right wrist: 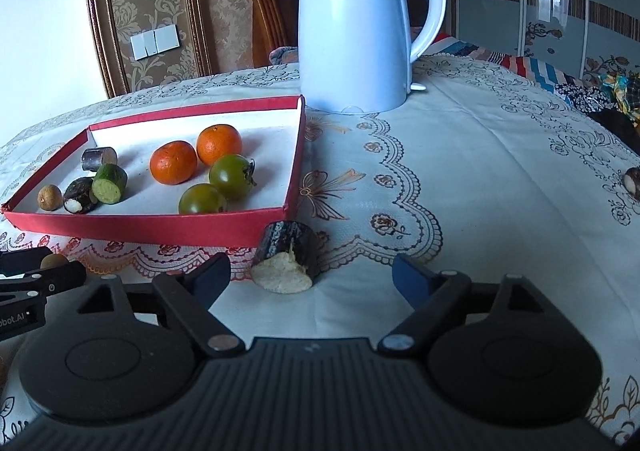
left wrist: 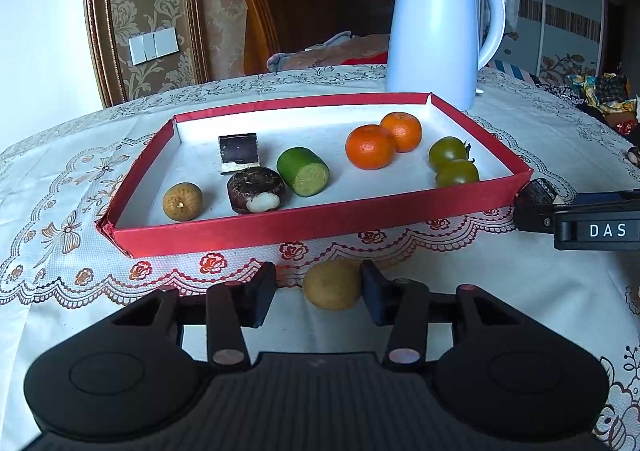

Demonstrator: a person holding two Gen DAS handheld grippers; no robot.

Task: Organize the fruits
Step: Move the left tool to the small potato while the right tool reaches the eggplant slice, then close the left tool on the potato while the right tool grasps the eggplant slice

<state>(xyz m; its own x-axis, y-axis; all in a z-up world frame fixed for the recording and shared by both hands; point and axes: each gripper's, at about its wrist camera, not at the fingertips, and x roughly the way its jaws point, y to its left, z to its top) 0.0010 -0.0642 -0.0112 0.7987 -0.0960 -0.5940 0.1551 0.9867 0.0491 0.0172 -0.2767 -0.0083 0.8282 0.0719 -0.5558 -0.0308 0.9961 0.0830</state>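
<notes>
**Two pickups under way beside the red tray**

The left claw (left wrist: 319, 291) is clamped on a small brown longan (left wrist: 333, 285) at lower centre, just off the red tray (left wrist: 304, 225); next it probably needs lifting over the rim. The right claw (right wrist: 311, 275) stands apart around a dark sugarcane piece (right wrist: 286, 257) lying on the tabletop (right wrist: 500, 179) against the tray's near corner, touching neither finger; closing comes next.

Right gripper (right wrist: 311, 271) jaws wide — dark cut chunk (right wrist: 286, 261) between, red tray (right wrist: 160, 225) behind, white kettle (right wrist: 360, 31)
</notes>
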